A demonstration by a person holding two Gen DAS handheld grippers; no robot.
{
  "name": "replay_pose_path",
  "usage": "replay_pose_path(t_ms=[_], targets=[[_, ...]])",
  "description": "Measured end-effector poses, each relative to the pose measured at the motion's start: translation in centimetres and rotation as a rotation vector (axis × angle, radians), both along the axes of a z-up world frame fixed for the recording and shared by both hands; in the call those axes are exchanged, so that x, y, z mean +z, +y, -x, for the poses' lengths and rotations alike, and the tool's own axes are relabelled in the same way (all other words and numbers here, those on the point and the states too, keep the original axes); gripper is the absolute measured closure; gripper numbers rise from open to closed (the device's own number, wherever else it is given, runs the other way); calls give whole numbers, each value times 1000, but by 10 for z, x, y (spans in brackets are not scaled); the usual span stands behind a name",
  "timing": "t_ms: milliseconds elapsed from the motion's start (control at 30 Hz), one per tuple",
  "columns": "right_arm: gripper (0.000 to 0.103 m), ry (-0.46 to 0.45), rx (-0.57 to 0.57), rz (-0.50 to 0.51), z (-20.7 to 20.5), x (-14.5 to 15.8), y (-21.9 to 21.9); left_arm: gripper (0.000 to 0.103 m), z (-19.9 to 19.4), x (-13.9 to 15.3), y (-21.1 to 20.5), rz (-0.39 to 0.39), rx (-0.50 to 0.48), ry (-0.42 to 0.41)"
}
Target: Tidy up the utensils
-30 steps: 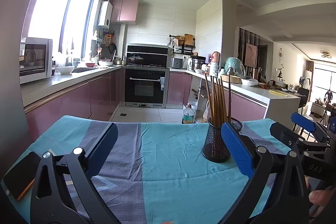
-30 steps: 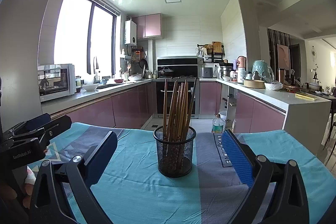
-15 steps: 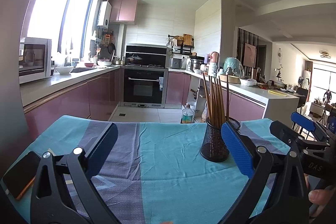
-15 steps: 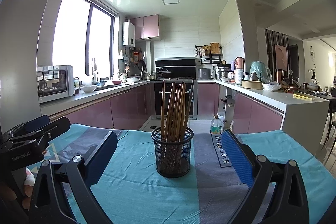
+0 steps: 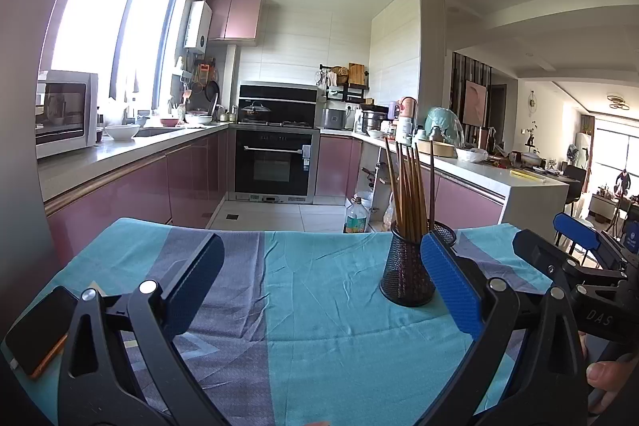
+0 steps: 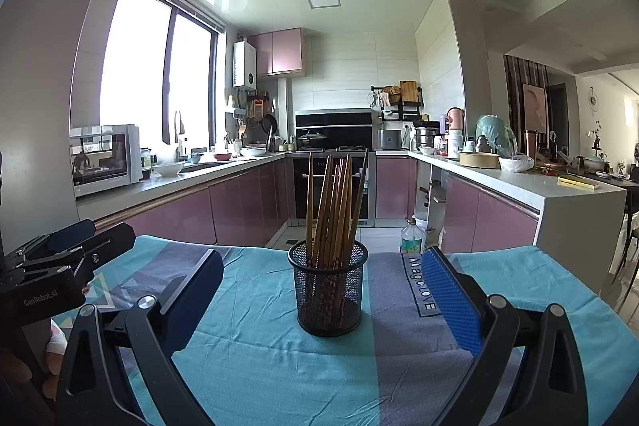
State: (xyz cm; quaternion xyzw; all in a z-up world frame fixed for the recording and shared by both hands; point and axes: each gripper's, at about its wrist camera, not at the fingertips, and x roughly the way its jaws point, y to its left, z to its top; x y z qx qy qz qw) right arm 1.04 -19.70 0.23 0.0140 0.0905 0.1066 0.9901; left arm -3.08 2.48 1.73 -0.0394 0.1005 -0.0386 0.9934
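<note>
Wooden chopsticks [image 6: 333, 202] all stand in the mesh holder [image 6: 328, 292], ahead of the right hand-held gripper [image 6: 319, 300]. Both hand-held grippers are spread and empty, the left hand-held gripper [image 5: 319, 280] too; nothing loose seems left.

Holder [image 6: 328, 292]: black wire mesh, metal look, matt. Chopsticks [image 6: 333, 202]: wood, brown, smooth, slight sheen. Tablecloth [image 6: 255, 358]: woven cloth, teal and grey-purple blocks, matt, creased, covers the table to its edges. Left gripper [image 5: 319, 286]: matt black plastic frame, shiny metal pivot pins, blue finger pads [image 5: 451, 290] with fine ribbed texture. Right gripper [image 6: 323, 300]: same build. Phone [image 5: 38, 330] at the table's left edge: glossy black glass, orange case. Cabinet fronts [image 6: 243, 202]: glossy pink.
</note>
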Motion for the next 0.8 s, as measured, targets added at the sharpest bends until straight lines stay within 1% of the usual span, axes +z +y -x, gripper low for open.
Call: replay_pose_path(t_ms=[800], targets=[[7, 8, -1, -6, -1, 0, 0, 6, 1, 0, -1, 0, -3, 3]])
